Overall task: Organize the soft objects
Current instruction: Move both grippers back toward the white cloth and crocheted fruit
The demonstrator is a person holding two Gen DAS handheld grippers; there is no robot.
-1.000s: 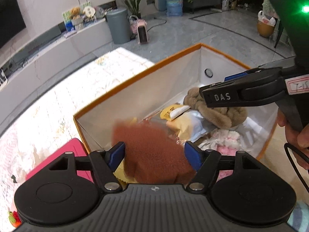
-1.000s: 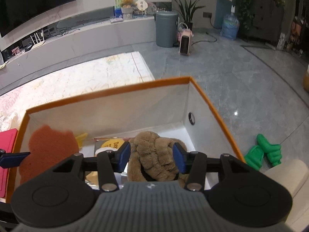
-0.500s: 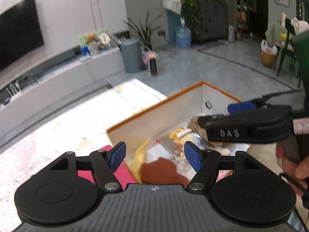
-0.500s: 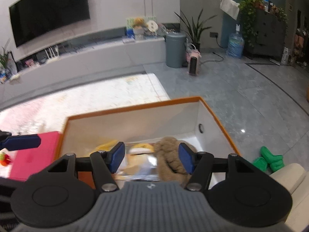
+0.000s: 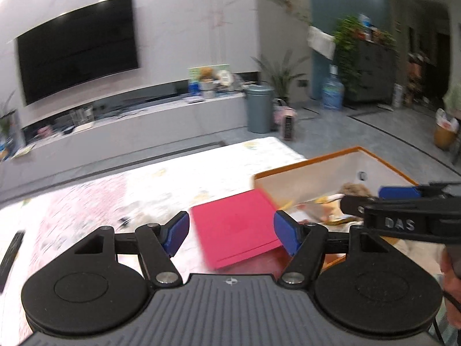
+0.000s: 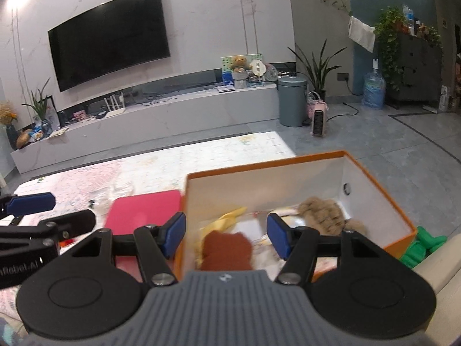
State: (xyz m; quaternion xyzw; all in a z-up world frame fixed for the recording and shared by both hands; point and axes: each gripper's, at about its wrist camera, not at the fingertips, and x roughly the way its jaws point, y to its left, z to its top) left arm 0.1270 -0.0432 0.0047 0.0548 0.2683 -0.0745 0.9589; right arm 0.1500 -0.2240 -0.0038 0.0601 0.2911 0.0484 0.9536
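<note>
Progress and pose, read from left to right. On the patterned mat only small, blurred odds and ends can be made out near the far edge of the pink pad; what they are cannot be told, so whether any soft item is left to collect is uncertain. The left gripper hangs above that pad with its blue fingers spread wide and nothing between them, pointing out over the mat rather than into the box. To the right, the orange-rimmed box holds the soft things gathered: a rust-brown plush piece at the near left, a yellow item behind it, pale wrapped pieces in the middle, and a tan furry toy toward the far right corner. By this evidence the task appears largely done. The right gripper is level above the box's near edge, likewise wide and empty, with the rust-brown piece lying below the gap. Green slippers lie on the floor beyond the box.
</note>
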